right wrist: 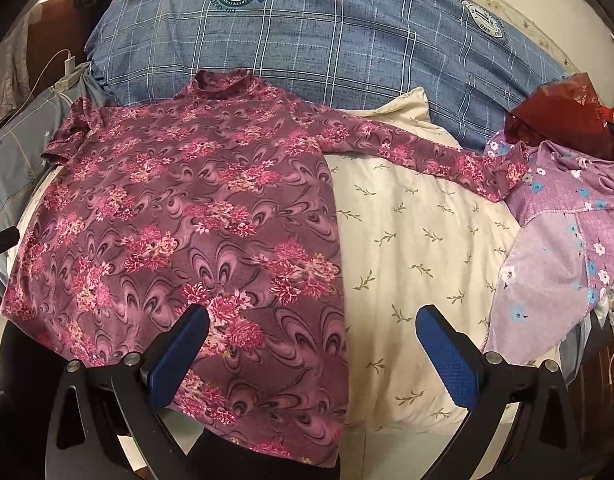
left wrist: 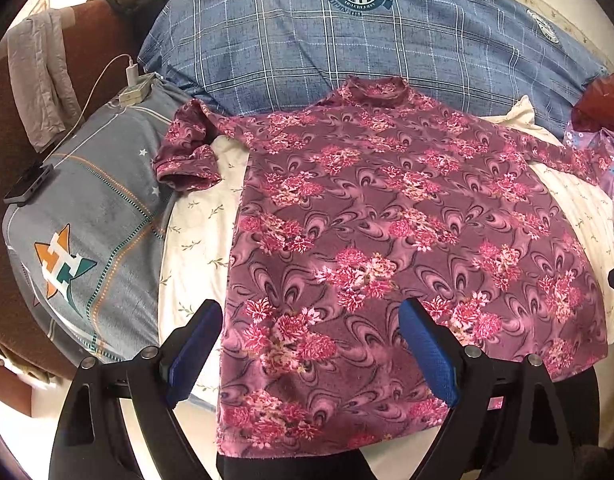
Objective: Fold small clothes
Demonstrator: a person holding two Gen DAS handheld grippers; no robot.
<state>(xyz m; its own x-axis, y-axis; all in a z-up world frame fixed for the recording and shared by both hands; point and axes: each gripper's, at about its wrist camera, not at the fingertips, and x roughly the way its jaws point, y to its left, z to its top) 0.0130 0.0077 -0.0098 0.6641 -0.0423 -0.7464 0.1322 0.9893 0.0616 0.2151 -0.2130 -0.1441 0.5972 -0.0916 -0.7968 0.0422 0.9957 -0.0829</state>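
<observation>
Grey pillowcase with an orange-and-teal star emblem (left wrist: 87, 216) lies at the far left of the bed, a small white charger block with its cable (left wrist: 135, 87) resting on its upper corner. Just beside it, the maroon long-sleeved top printed with pink flowers (left wrist: 387, 232) is spread flat, face up, on the cream bedsheet with small leaf sprigs (right wrist: 419, 248), its collar touching the blue checked quilt with round crests (left wrist: 347, 40) behind. One sleeve is bunched short at the left; the other stretches right until its cuff touches a crumpled lilac garment with blue and white flowers (right wrist: 567, 240). The left gripper (left wrist: 311, 344) hovers over the top's hem, jaws spread wide and holding nothing. The right gripper (right wrist: 313, 344) hangs over the top's right edge, jaws likewise wide apart and empty.
</observation>
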